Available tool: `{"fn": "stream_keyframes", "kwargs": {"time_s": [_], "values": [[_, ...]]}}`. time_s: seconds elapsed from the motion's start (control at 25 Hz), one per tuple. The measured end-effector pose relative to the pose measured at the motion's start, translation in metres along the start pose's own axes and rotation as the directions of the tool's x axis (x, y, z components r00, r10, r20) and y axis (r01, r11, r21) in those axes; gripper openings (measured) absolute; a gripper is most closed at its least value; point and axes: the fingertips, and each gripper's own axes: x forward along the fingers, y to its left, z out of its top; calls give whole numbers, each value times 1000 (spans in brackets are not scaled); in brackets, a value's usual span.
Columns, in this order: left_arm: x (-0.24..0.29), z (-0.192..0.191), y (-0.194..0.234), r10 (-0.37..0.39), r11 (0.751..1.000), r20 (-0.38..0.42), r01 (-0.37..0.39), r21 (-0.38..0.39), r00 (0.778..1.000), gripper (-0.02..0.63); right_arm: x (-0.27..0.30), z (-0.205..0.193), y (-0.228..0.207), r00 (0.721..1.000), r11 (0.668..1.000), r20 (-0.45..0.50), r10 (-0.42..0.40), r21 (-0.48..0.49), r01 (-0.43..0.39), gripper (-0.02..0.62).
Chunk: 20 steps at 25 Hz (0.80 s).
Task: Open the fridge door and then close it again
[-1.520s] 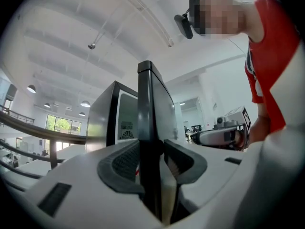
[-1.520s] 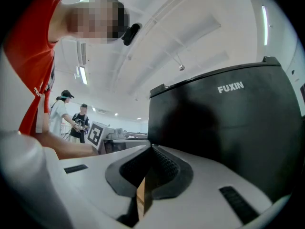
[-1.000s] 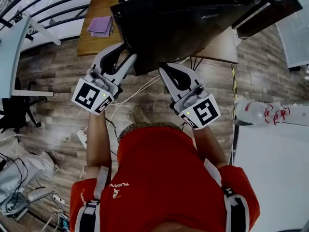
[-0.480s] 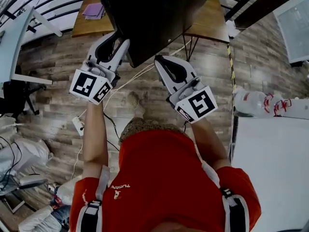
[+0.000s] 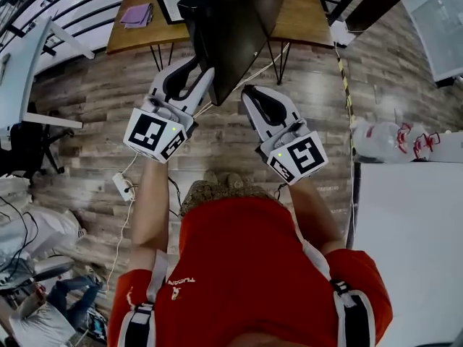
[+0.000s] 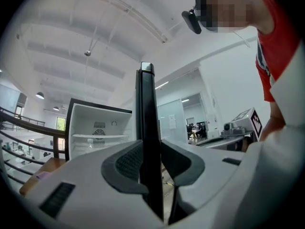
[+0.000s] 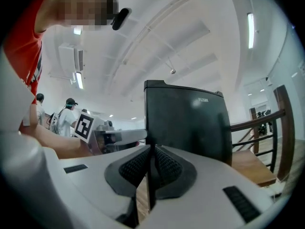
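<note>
The black fridge door (image 5: 231,27) stands swung open, nearly edge-on from above. In the left gripper view its free edge (image 6: 147,128) runs upright between my jaws, with the white fridge interior (image 6: 100,132) and a shelf behind it. My left gripper (image 5: 197,69) has its jaws on that edge; they have just been closing, and both pads lie against it. My right gripper (image 5: 251,92) is shut with nothing in it, just right of the door's lower corner. In the right gripper view the door's outer face (image 7: 186,123) fills the space beyond the shut gripper (image 7: 151,162).
A wooden table (image 5: 137,38) with a purple cloth (image 5: 137,14) stands behind the fridge. A power strip (image 5: 119,186) and cables lie on the wood floor at left. A white table (image 5: 412,251) and plastic bottles (image 5: 376,139) are at right. A railing runs along the back.
The door has swung from showing its broad top to nearly edge-on, and the fridge opening now shows. Both grippers have moved along with it, the left one shifting right in the picture.
</note>
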Motion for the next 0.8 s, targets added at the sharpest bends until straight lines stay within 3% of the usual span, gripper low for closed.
{"fn": "stream_keyframes", "kwargs": {"time_s": [0.28, 0.8], "values": [[9, 4, -28, -92, 995, 22, 92, -24, 996, 110, -20, 17, -4, 994, 994, 17, -109, -10, 109, 38], [30, 15, -89, -213, 976, 53, 215, -34, 976, 76, -57, 63, 1, 960, 964, 93, -262, -15, 265, 163]]}}
